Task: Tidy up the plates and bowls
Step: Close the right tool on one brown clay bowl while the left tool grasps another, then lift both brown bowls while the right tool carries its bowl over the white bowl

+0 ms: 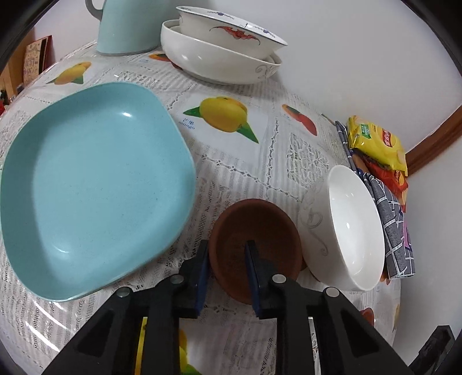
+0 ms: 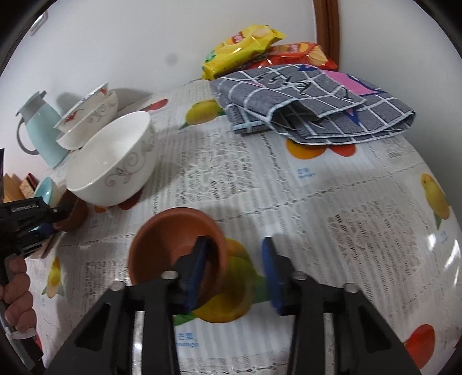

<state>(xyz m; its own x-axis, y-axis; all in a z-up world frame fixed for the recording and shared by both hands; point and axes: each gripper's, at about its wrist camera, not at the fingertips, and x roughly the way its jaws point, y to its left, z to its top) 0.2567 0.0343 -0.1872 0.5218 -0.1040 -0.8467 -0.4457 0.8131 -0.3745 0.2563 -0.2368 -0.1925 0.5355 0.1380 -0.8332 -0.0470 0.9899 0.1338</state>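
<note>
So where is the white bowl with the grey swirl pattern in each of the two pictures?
Left wrist view: the white bowl is at lower right, beside the brown dish the left hand-held gripper straddles.
Right wrist view: it is at middle left, behind another brown bowl.
Shared landmark: the grey checked cloth, with snack bags behind it.

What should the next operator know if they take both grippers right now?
Left gripper: jaws straddle the near rim of a brown dish, not visibly clamped.
Right gripper: open, left finger inside a tilted brown bowl, not gripped.
On the table: blue plate, white bowl, two stacked bowls at the back by the kettle.
Done: only that back stack.
Left: both brown pieces, the white bowl and the blue plate remain loose.
</note>
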